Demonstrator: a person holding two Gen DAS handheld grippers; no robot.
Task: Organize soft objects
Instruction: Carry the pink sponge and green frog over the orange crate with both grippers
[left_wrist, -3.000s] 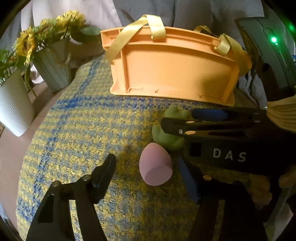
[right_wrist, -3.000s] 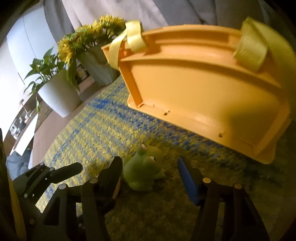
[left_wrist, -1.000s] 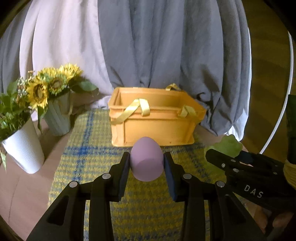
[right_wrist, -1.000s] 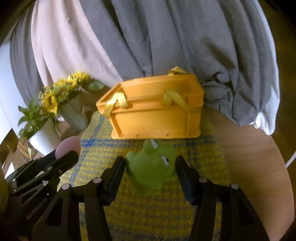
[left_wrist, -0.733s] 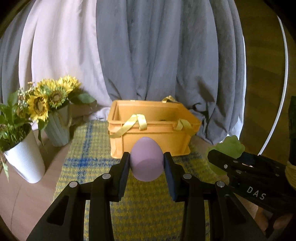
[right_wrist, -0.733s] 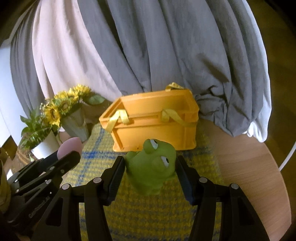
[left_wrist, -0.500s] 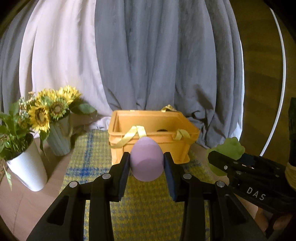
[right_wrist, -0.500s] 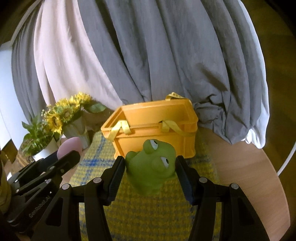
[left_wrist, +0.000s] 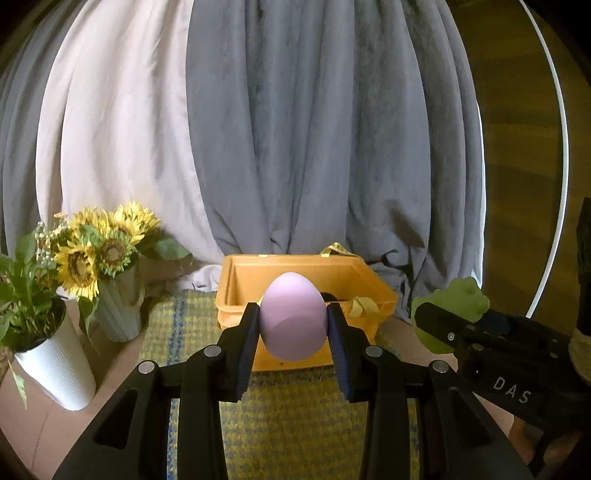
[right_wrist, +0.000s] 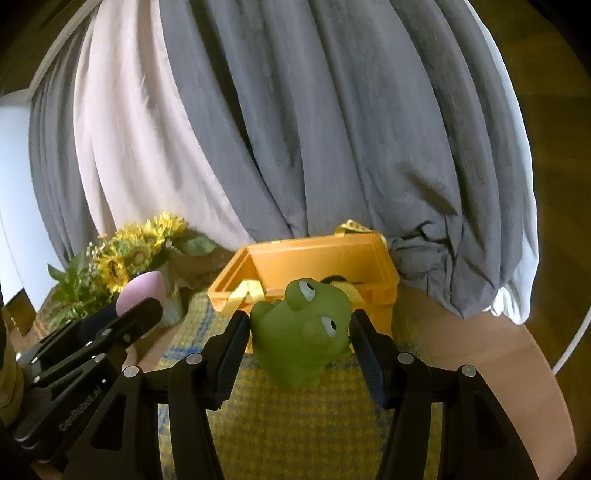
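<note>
My left gripper (left_wrist: 293, 328) is shut on a pink egg-shaped sponge (left_wrist: 293, 317), held in the air in front of an orange crate (left_wrist: 310, 271) with yellow strap handles. My right gripper (right_wrist: 299, 332) is shut on a green toy frog (right_wrist: 304, 328), also lifted, with the crate (right_wrist: 325, 258) just behind it. Each view shows the other gripper at its side: the frog (left_wrist: 458, 299) at the right of the left wrist view, the sponge (right_wrist: 142, 290) at the left of the right wrist view. A dark item lies inside the crate.
A yellow and blue woven mat (left_wrist: 295, 417) covers the round wooden table (right_wrist: 480, 354). At the left stand a ribbed vase of sunflowers (left_wrist: 99, 258) and a white pot with a green plant (left_wrist: 55, 365). Grey and white drapes (left_wrist: 295, 129) hang behind the crate.
Both grippers have risen with the sponge and the frog, and tilted up. The crate now sits lower in both views and its open top shows.
</note>
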